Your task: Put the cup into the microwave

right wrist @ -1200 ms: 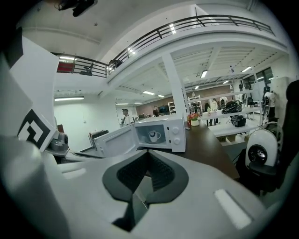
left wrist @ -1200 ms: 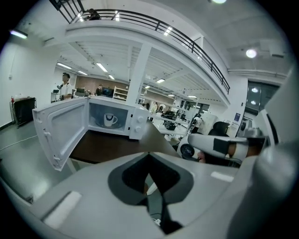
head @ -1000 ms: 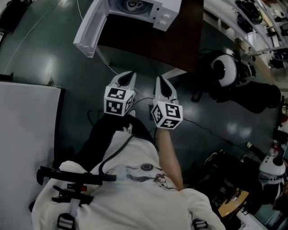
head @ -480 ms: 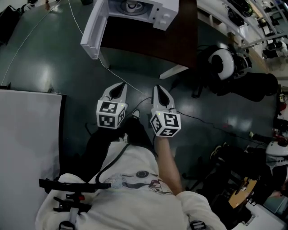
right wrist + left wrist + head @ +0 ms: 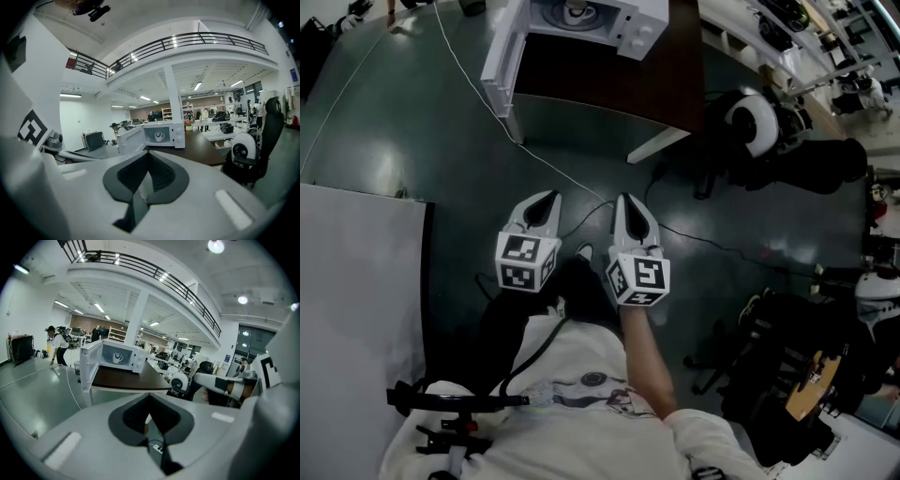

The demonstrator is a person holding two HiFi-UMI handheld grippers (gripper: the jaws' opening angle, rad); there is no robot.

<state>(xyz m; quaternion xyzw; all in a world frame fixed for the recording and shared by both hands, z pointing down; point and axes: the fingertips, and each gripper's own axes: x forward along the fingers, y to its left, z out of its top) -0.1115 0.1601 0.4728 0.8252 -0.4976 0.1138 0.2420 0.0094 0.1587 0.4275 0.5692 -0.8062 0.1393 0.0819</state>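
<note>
The cup (image 5: pixel 575 11) stands inside the microwave (image 5: pixel 642 33), in its open chamber, at 12 o'clock in the head view and close to the top edge of that view. The microwave door (image 5: pixel 500 67) is swung wide open toward 11 o'clock and stands out beyond the left edge of the dark table (image 5: pixel 619 89) that carries the microwave. The left gripper (image 5: pixel 546 199) and the right gripper (image 5: pixel 625 200) are side by side near the middle of the view. Both point toward 12 o'clock and both are well apart from the table. Each gripper has its jaws closed together, and nothing is between them. Between the grippers and the near edge of the table lies bare dark floor. Only a thin white cable (image 5: pixel 464 75) crosses it, running from 11 o'clock down toward the gap between the two grippers. At 9 o'clock a large white panel (image 5: pixel 356 272) closes the left side, and its right edge is near the left gripper. At 2 o'clock a black chair (image 5: pixel 759 127) with a round white part stands near the right corner of the table. More dark equipment fills the floor from 3 to 5 o'clock.
</note>
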